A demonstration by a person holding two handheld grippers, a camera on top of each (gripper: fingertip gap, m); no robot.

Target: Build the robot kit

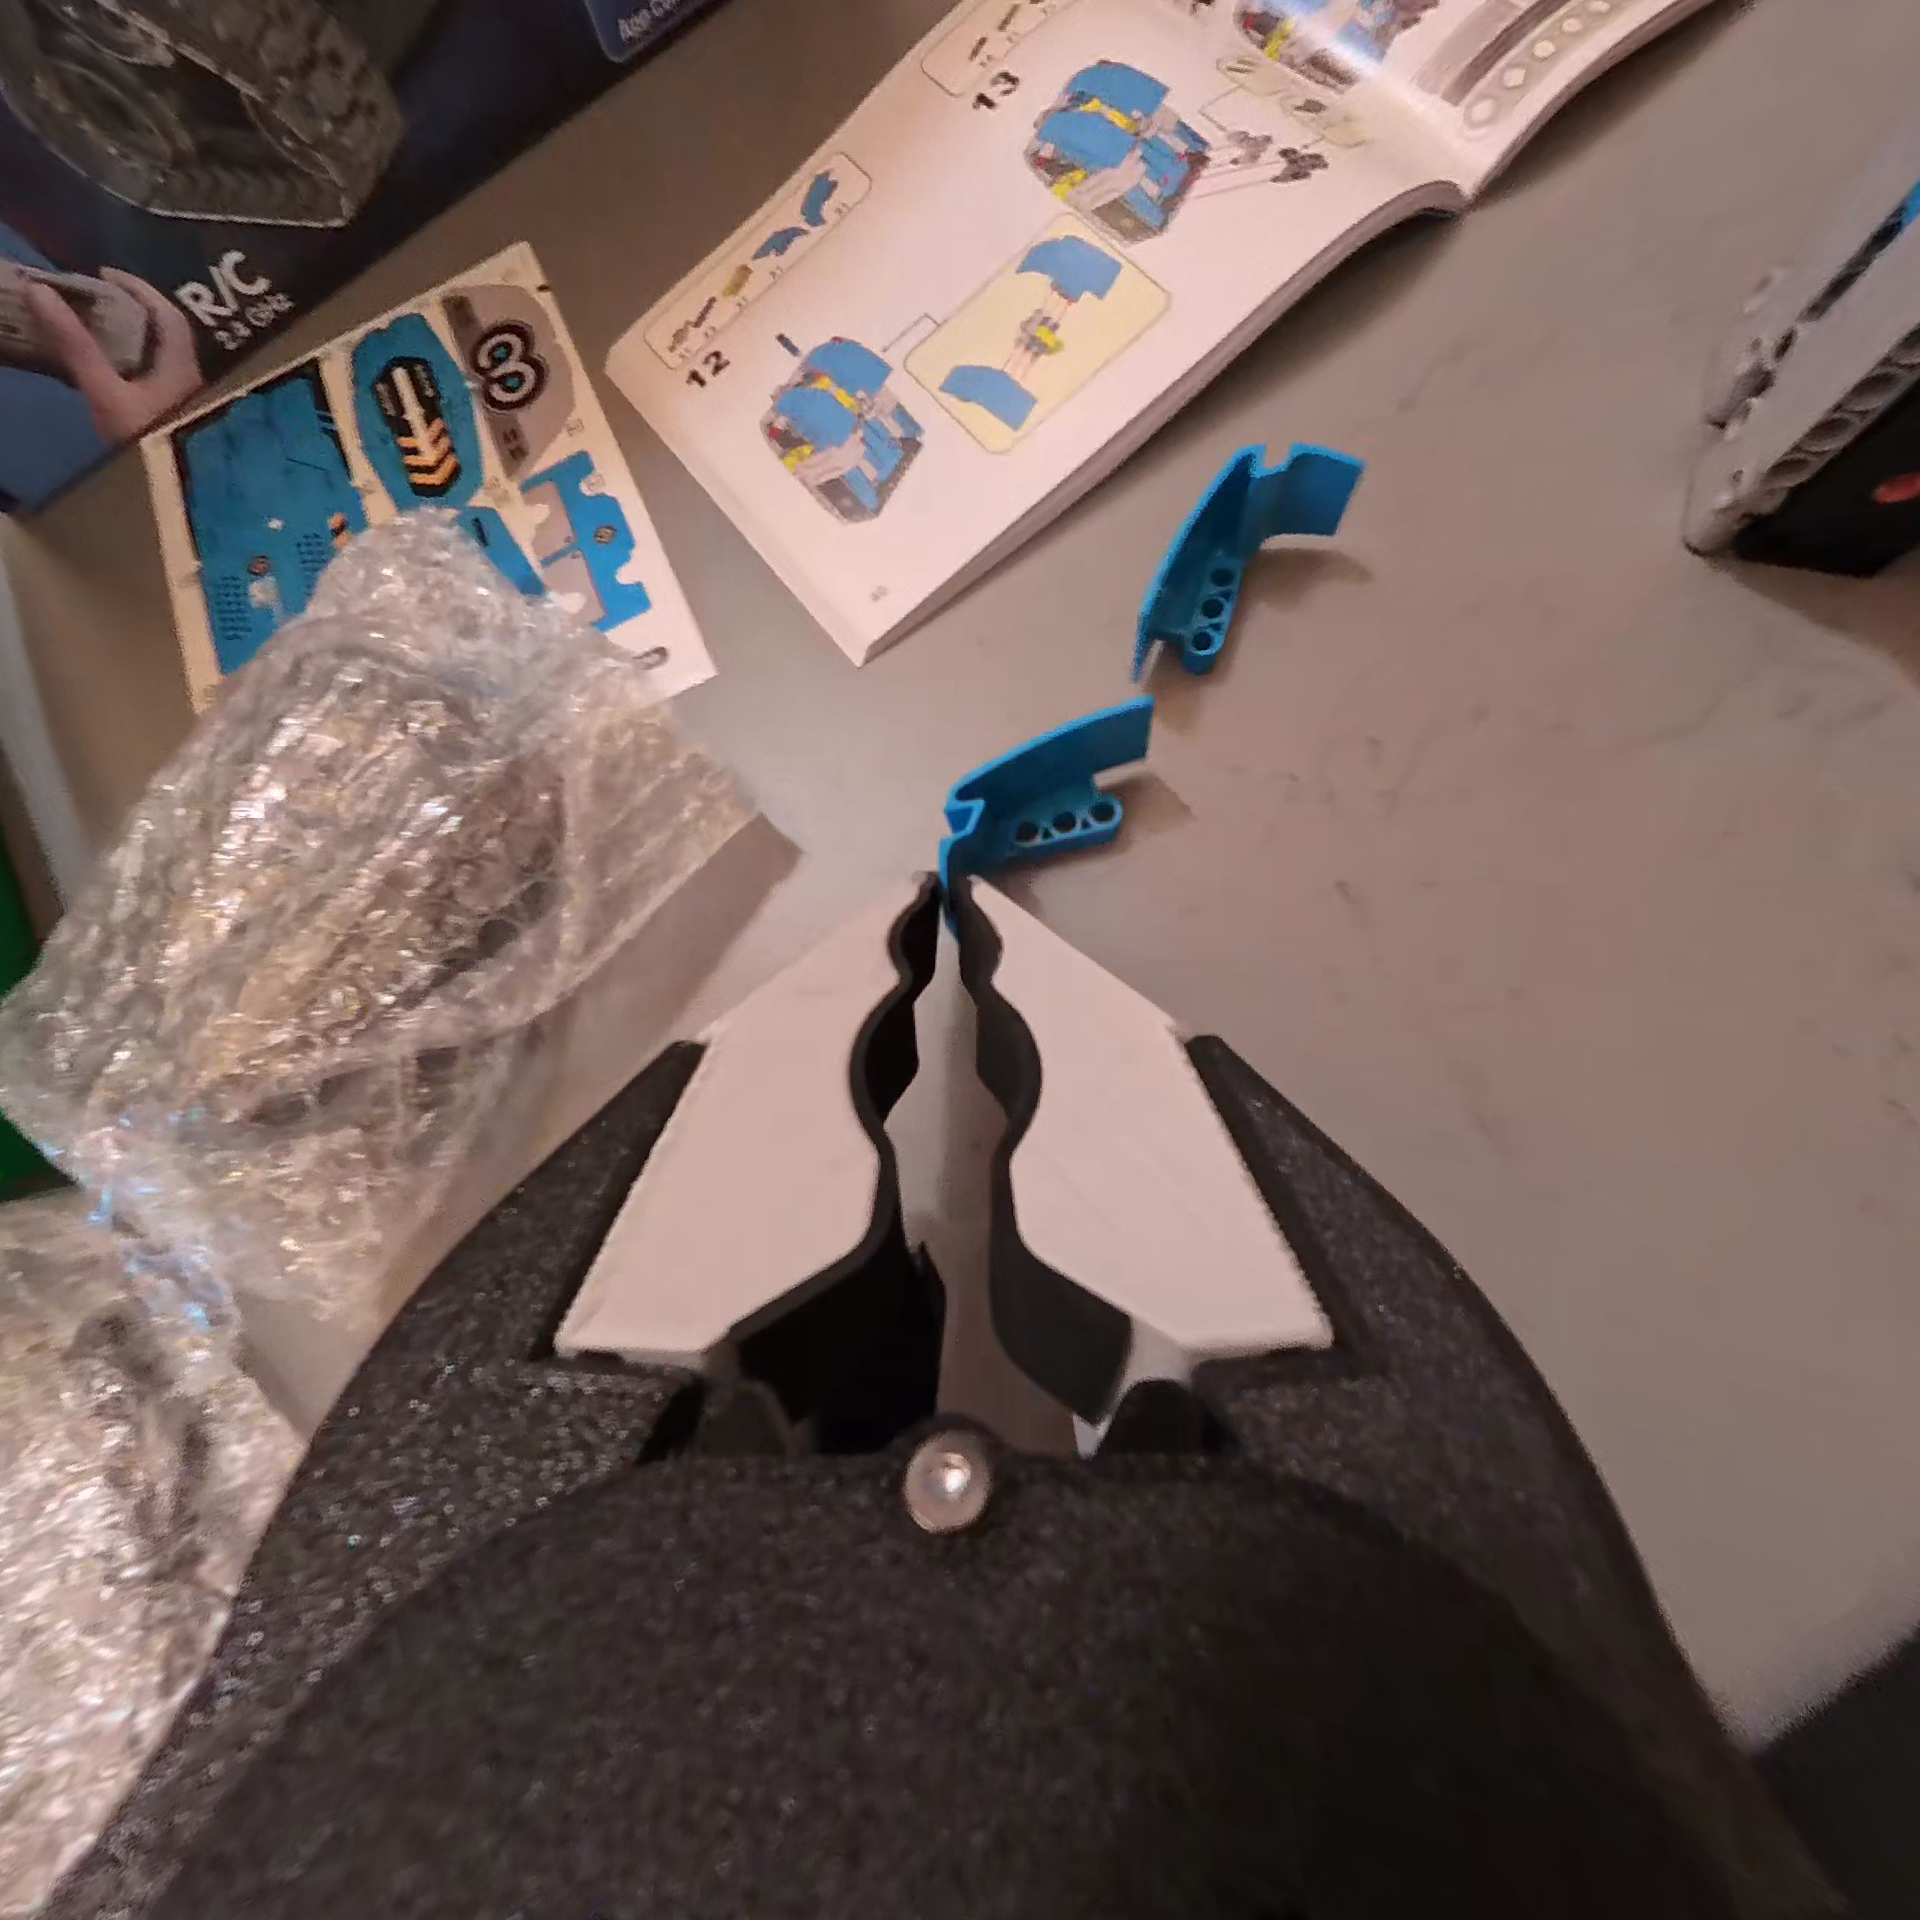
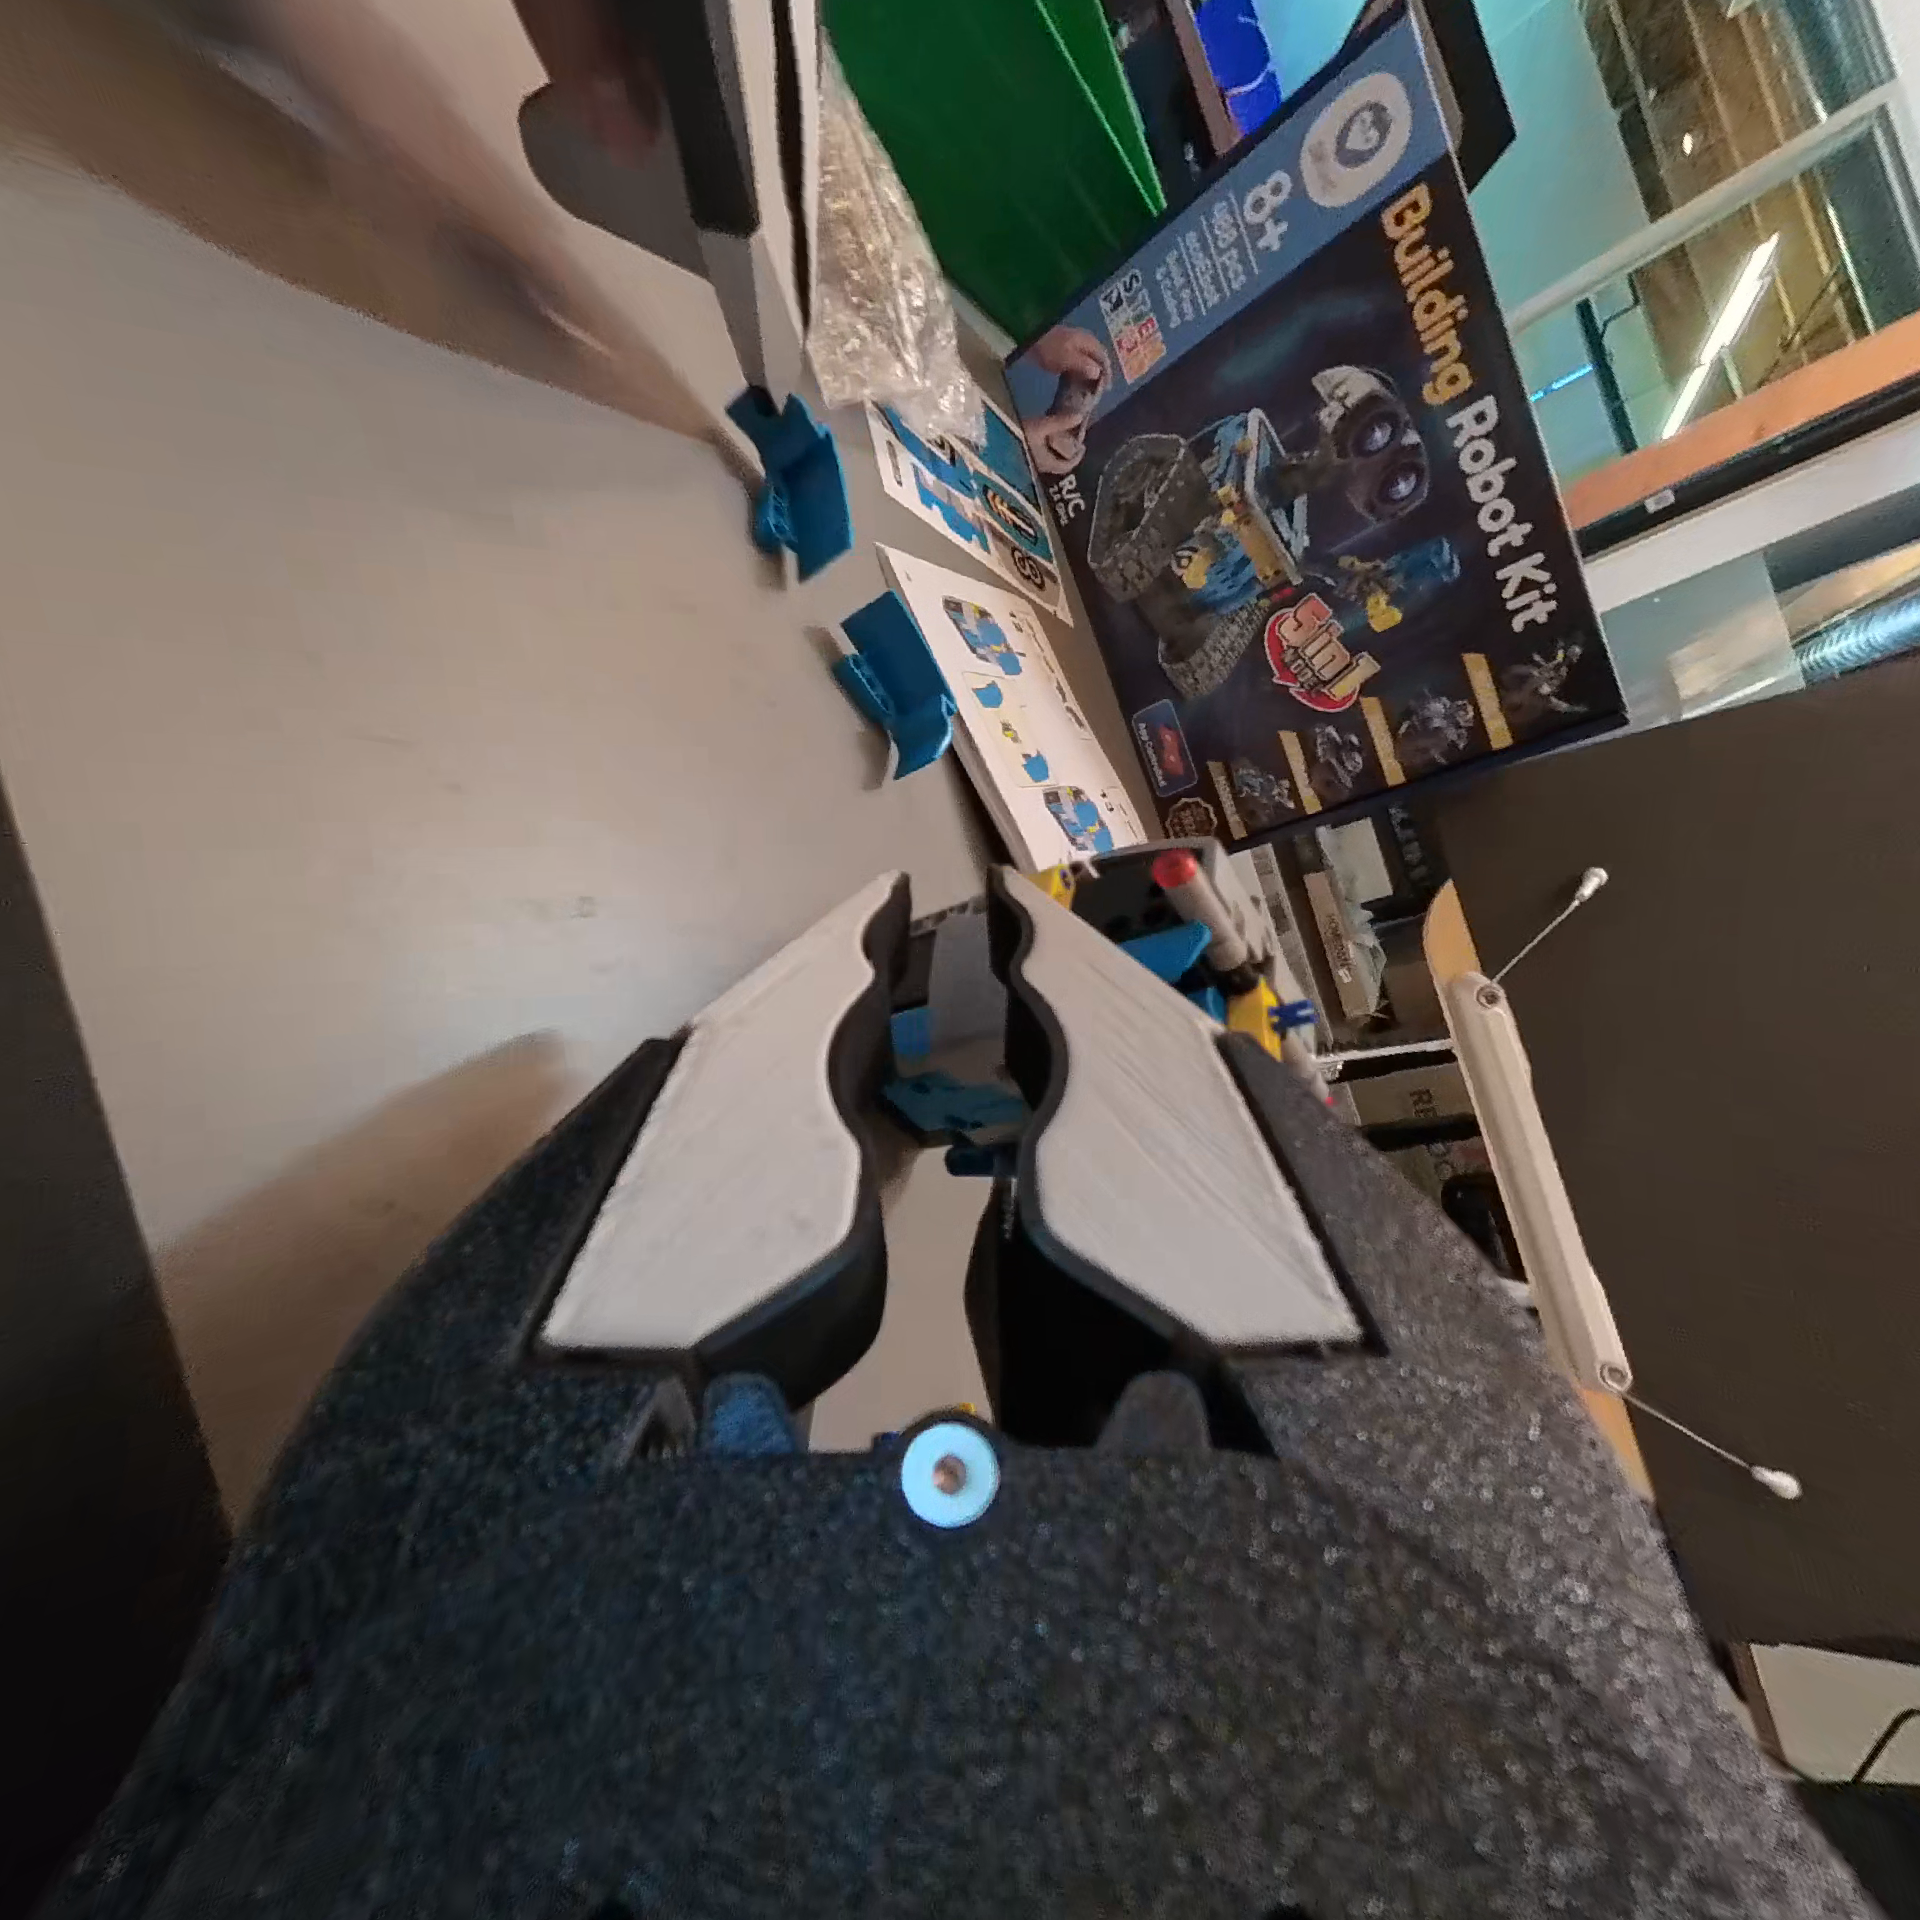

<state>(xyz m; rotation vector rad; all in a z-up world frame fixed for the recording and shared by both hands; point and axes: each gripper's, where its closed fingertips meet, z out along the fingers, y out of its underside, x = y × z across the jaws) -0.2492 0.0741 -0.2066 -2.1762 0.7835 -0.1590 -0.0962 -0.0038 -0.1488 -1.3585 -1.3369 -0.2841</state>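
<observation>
My left gripper [image 1: 943,896] is low over the grey table [image 1: 1455,1039], its jaws closed on the near edge of a blue curved panel [image 1: 1049,795] lying there. A second blue curved panel [image 1: 1236,551] lies a little beyond it, untouched. My right gripper [image 2: 951,896] is shut on a partly built model [image 2: 1153,951] of blue, yellow, grey and black bricks, which shows between and past its fingers. The right wrist view also shows the left gripper [image 2: 750,374] far off, touching the first panel [image 2: 795,488], with the second panel [image 2: 894,686] nearer.
An open instruction booklet [image 1: 987,312] and a sticker sheet [image 1: 416,468] lie behind the panels. A crumpled clear bag of parts [image 1: 343,852] sits to the left. The kit's box [image 2: 1299,468] stands at the back. The model [image 1: 1818,395] shows at the right edge. One gripper's finger ends stand about 20 centimeters off the other's.
</observation>
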